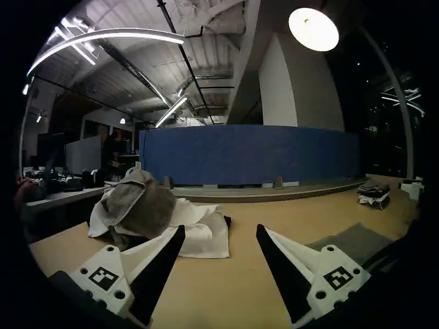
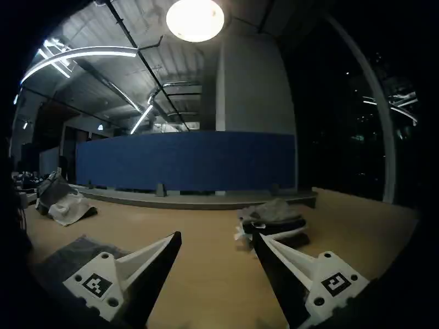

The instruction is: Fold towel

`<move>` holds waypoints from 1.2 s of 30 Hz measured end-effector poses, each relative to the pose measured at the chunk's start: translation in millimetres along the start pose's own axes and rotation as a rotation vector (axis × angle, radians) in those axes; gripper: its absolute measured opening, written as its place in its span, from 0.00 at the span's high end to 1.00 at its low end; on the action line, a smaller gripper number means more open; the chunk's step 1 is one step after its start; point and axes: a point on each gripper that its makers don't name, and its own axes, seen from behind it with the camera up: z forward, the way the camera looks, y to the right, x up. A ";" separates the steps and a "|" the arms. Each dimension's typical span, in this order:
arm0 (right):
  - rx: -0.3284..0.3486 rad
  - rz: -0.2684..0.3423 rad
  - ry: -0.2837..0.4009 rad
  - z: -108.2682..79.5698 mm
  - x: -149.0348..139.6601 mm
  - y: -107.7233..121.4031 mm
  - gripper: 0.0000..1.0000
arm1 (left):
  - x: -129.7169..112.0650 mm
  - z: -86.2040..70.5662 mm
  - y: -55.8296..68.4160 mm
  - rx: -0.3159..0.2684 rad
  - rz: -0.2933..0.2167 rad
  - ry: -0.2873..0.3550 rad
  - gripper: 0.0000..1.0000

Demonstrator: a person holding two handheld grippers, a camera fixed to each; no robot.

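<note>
A heap of unfolded towels [image 1: 148,216], grey on top of white, lies on the wooden table [image 1: 230,285] just ahead of my left gripper [image 1: 219,236], which is open and holds nothing. A flat dark grey towel [image 1: 351,238] lies to its right; the same towel [image 2: 71,252] shows at lower left in the right gripper view. My right gripper [image 2: 215,238] is open and empty, low over the table. A small stack of folded towels [image 2: 274,218] sits just beyond its right finger. The unfolded heap [image 2: 63,200] shows far left.
A long blue divider panel [image 1: 247,153] runs along the table's far edge. The folded stack [image 1: 374,194] sits at far right in the left gripper view. Desks with clutter [image 1: 60,183] stand to the left. A bright lamp [image 2: 195,19] hangs overhead.
</note>
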 end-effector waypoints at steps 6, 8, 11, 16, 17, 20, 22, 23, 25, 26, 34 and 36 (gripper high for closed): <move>0.006 -0.001 0.001 -0.5 0.7 -7.0 0.00 | -1.4 -0.7 0.7 0.000 0.000 0.000 0.03; 0.005 -0.001 0.001 -0.6 0.5 -7.4 0.00 | -1.4 -0.6 0.6 0.000 0.001 0.000 0.03; 0.004 0.000 0.001 -0.6 1.2 -7.6 0.00 | -0.6 0.0 -0.2 0.001 0.001 0.000 0.03; 0.003 -0.001 0.002 -1.2 2.3 -8.8 0.00 | 0.4 1.1 -1.2 0.008 0.000 0.000 0.03; 0.003 -0.001 0.002 -1.3 2.5 -8.9 0.00 | 0.4 1.1 -1.3 0.009 0.000 0.000 0.03; -0.008 -0.002 0.005 -1.3 2.8 -6.3 0.00 | -0.1 1.2 -1.3 0.010 -0.001 0.000 0.04; -0.019 0.000 0.012 -2.1 5.7 -3.9 0.00 | -0.4 1.6 -1.8 0.011 -0.001 0.000 0.04; -0.024 0.000 0.017 -2.5 7.5 -2.8 0.00 | -0.5 1.8 -2.1 0.012 -0.001 0.000 0.04; -0.032 0.004 0.024 -3.9 14.0 -0.4 0.00 | 2.3 1.9 -3.2 0.014 0.000 0.006 0.03; -0.035 0.007 0.027 -4.6 17.5 0.7 0.00 | 4.1 1.9 -3.7 0.016 0.000 0.010 0.03; -0.026 0.002 0.019 -16.5 63.3 -5.1 0.00 | 66.6 -7.0 -4.9 0.015 -0.021 0.070 0.04; -0.018 -0.005 0.014 -20.8 78.5 -9.3 0.00 | 82.8 -10.3 -4.6 0.006 -0.018 0.069 0.04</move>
